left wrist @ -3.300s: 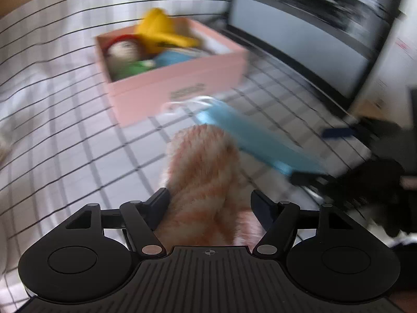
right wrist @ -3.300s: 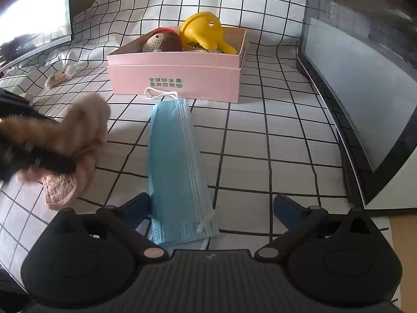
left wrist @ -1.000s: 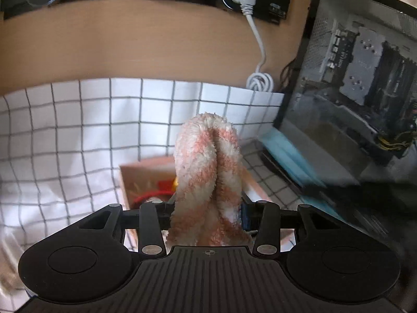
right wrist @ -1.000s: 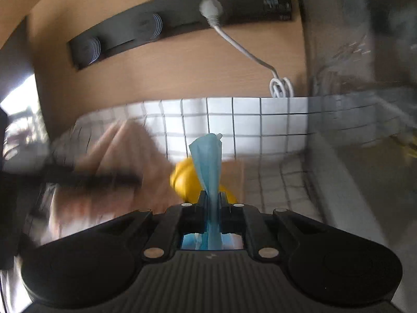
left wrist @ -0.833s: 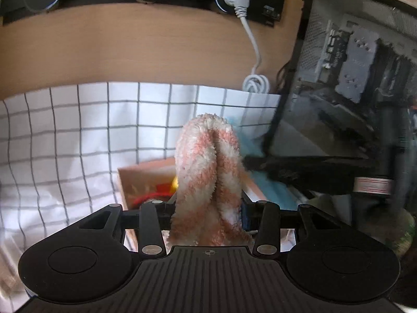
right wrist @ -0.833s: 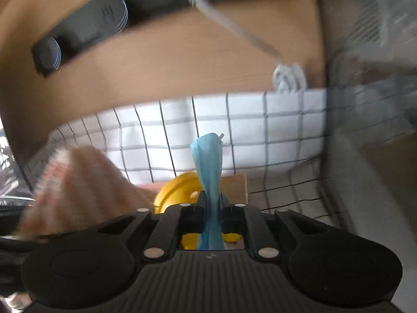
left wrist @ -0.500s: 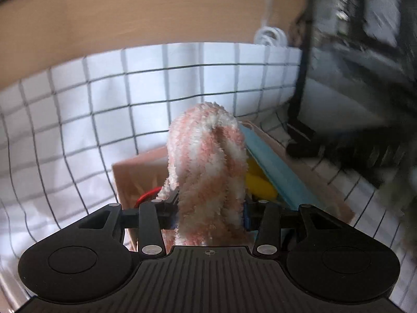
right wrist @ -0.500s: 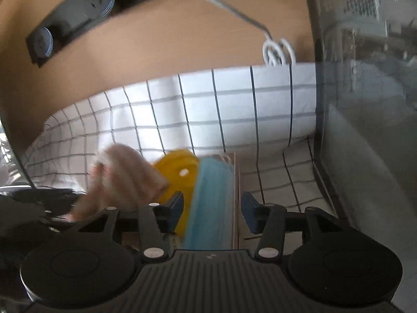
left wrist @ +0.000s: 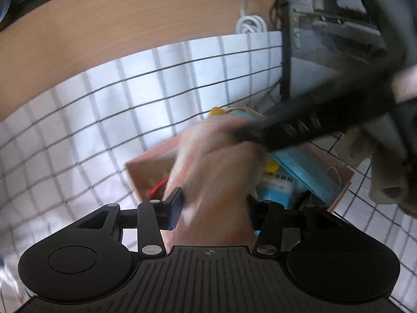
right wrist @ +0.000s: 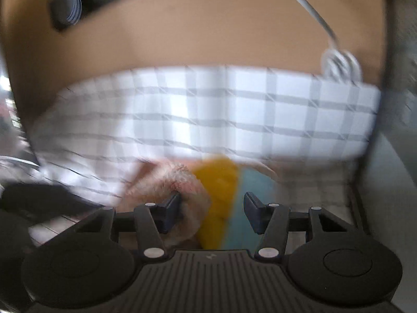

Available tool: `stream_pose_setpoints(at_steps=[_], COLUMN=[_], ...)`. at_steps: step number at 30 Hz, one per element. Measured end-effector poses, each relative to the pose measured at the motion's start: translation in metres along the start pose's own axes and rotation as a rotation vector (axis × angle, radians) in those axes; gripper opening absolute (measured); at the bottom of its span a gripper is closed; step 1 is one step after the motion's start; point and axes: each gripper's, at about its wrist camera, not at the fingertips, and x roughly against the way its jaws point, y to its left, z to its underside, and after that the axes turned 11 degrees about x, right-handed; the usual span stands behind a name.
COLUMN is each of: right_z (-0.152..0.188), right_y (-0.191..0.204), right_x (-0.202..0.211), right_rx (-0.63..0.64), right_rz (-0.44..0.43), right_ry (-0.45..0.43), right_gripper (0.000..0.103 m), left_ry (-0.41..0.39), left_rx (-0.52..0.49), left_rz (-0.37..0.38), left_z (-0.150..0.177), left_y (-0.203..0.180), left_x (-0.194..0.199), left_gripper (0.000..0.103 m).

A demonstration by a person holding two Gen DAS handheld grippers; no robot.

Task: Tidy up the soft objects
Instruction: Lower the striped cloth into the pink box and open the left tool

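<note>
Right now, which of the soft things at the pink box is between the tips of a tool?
The fuzzy pink-and-white sock, between the left tool's tips. The blue face mask and yellow toy already lie in the box.

A home desk or hobby corner: a white grid-checked cloth (left wrist: 109,120) covers the tabletop up to a wood-panelled wall (left wrist: 125,26), where a black power strip (right wrist: 86,2) is mounted and a white cable (left wrist: 249,23) hangs coiled. At the cloth's right edge stands an open-sided computer case (left wrist: 331,18), its boards on show. A pink box (left wrist: 146,167) holds household odds and ends.
</note>
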Motion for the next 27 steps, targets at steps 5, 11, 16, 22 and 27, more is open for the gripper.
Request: stream_pose_setpoints(at_steps=[5, 11, 16, 22, 27], right_z=[0.025, 0.041, 0.041, 0.048, 0.058], right_y=[0.006, 0.017, 0.020, 0.020, 0.022], right_x=[0.008, 0.017, 0.017, 0.045, 0.079], right_rx=[0.035, 0.105, 0.151, 0.121, 0.123], right_rz=[0.096, 0.199, 0.231, 0.235, 0.248], right_ry=[0.008, 0.001, -0.016, -0.050, -0.077], right_gripper=[0.054, 0.054, 0.054, 0.056, 0.057], left_ry=[0.039, 0.078, 0.059, 0.188, 0.162], left_rx=[0.195, 0.579, 0.745, 0.723, 0.570], left_rz=[0.087, 0.284, 0.570, 0.465, 0.302], left_z=[0.015, 0.028, 0.034, 0.017, -0.010], left_y=[0.015, 0.041, 0.049, 0.052, 0.053], left_x=[0.038, 0.054, 0.065, 0.002, -0.031], left_gripper=[0.044, 0.023, 0.021, 0.020, 0.017])
